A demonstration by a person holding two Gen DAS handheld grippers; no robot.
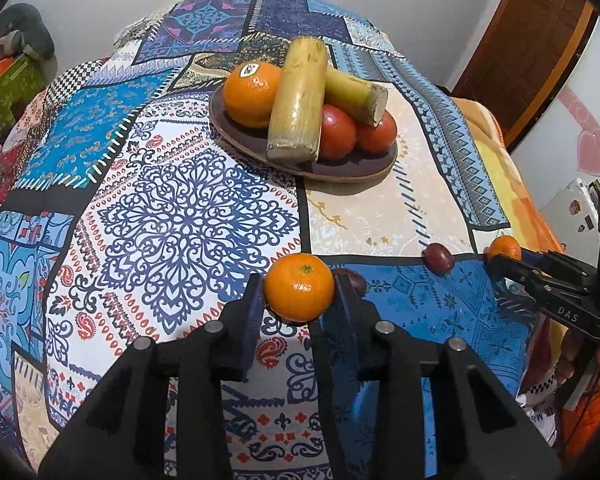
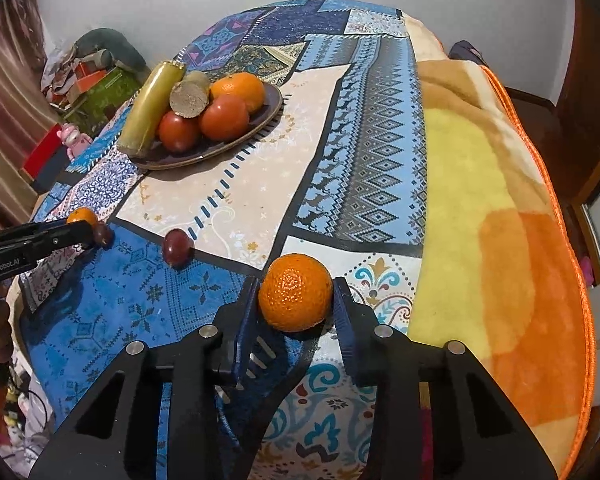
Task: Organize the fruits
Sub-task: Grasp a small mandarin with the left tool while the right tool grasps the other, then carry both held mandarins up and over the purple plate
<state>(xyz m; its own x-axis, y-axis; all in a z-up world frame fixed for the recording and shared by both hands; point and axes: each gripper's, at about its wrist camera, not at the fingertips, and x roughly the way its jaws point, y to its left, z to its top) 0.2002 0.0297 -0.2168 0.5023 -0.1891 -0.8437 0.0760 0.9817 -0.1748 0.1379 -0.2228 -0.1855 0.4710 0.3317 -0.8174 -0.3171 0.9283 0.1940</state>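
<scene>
Fruits were seen spread across a patchwork-patterned blue and white tablecloth (image 1: 188, 216). Nearest the left wrist camera, a small round orange mandarin with a green stem scar (image 1: 299, 287) was clamped between the blue pads of the black left gripper (image 1: 299, 300), whose jaws were closed only as far as the fruit's width allowed. Just behind that mandarin, a dark purple round fruit (image 1: 356, 280) was partly hidden by the right finger.

In the right wrist view, a second dimpled orange mandarin (image 2: 295, 292) was gripped in the same way by the black right gripper (image 2: 296, 304), the jaws pressed against both its sides, above the tablecloth (image 2: 148, 280). From the left camera this right gripper (image 1: 496, 260) was seen at the table edge, its mandarin (image 1: 506, 247) at the fingertips.

Another dark purple round fruit (image 1: 438, 257) lay loose on the cloth, between the two grippers and well short of the plate.

Farther back, a dark brown oval plate (image 1: 340, 168) was seen holding the sorted pieces: one large orange with a sticker (image 1: 250, 94) at the plate's left, two yellow-green sugarcane lengths (image 1: 300, 100) laid across the middle, and two red tomatoes (image 1: 338, 132) at the plate's near right, touching each other. An orange and yellow blanket (image 2: 500, 240) was visible beyond the cloth, to the right of the plate.
</scene>
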